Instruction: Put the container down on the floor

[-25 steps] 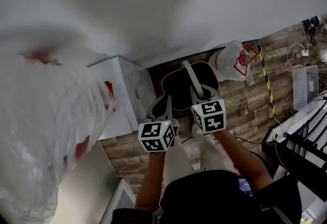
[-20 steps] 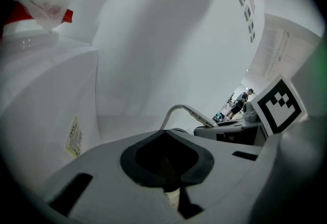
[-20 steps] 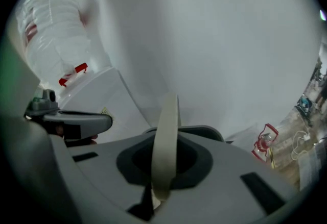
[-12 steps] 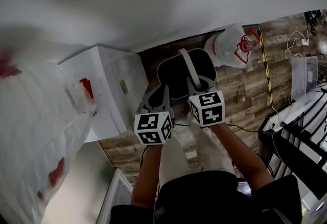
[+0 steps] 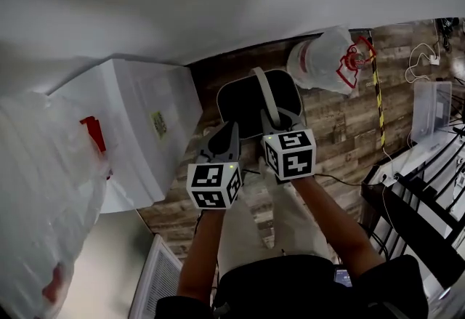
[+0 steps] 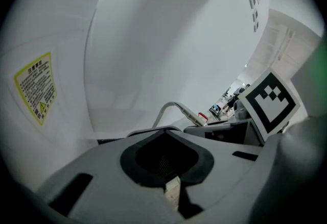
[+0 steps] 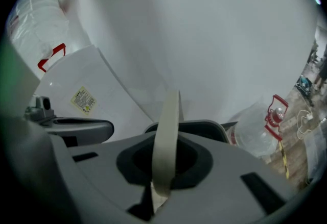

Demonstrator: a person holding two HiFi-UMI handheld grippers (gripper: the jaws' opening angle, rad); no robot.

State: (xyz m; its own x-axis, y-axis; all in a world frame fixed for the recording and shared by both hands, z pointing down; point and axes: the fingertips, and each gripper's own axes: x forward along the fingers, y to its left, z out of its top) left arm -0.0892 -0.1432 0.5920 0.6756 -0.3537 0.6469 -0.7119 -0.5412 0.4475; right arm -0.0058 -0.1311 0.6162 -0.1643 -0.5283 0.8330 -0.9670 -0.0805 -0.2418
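The container (image 5: 243, 103) is a dark oval tub with a pale strap handle (image 5: 266, 96). It sits low over the wooden floor (image 5: 341, 136), beside a white cabinet. I cannot tell whether it touches the floor. My right gripper (image 5: 276, 123) is shut on the top of the handle (image 7: 167, 136), and the tub's rim (image 7: 204, 127) shows just beyond the jaws. My left gripper (image 5: 224, 142) hovers beside the tub's left edge, shut with nothing between its jaws (image 6: 171, 187). From the left gripper view, the handle (image 6: 171, 108) arches across towards the right gripper.
A white cabinet (image 5: 145, 128) with a yellow label (image 6: 38, 88) stands left of the tub. A clear plastic bag with red print (image 5: 327, 59) lies right of it, along yellow-black floor tape (image 5: 378, 92). Another bag (image 5: 36, 201) fills the near left; a dark rack (image 5: 421, 201) and cables lie right.
Both grippers and the tub have shifted slightly left and towards the wall in the head view. The big near bag has slid leftward, uncovering more of the white cabinet.
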